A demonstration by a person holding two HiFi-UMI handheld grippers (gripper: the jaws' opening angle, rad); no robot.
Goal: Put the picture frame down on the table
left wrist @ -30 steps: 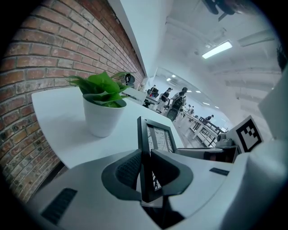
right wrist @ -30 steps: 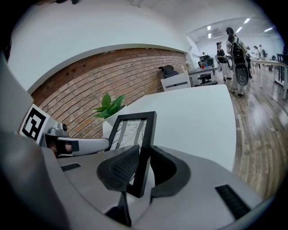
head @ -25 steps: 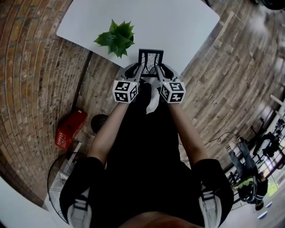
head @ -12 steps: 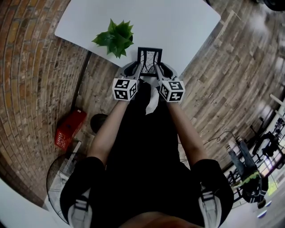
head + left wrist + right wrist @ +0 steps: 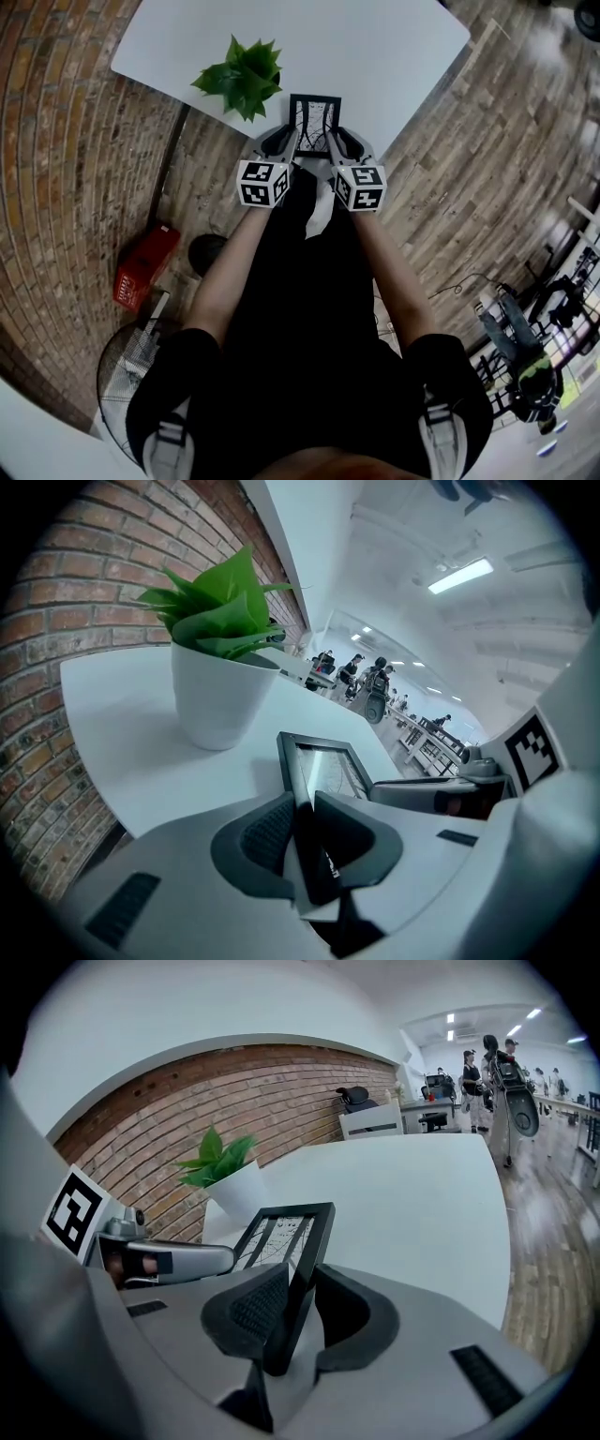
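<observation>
Our right gripper's (image 5: pixel 298 1309) jaws have just been opening round the frame (image 5: pixel 286 1232) at the table's (image 5: pixel 375 56) near edge. Our left gripper (image 5: pixel 302 834) pinches it, so we're probably starting to release.

The right gripper (image 5: pixel 292 1307) has just been opening its jaws a little, with the right edge of the frame (image 5: pixel 281 1232) between them and the pads close against its sides. In the head view, the frame, the right gripper and the left gripper (image 5: pixel 284 142) now sit a touch higher in the picture than a second ago, the frame's top slightly further in over the counter (image 5: pixel 394 56) and nearer the plant (image 5: pixel 242 75). The whole view has drifted too, so the red box (image 5: pixel 142 267) on the floor lies slightly further left.
</observation>
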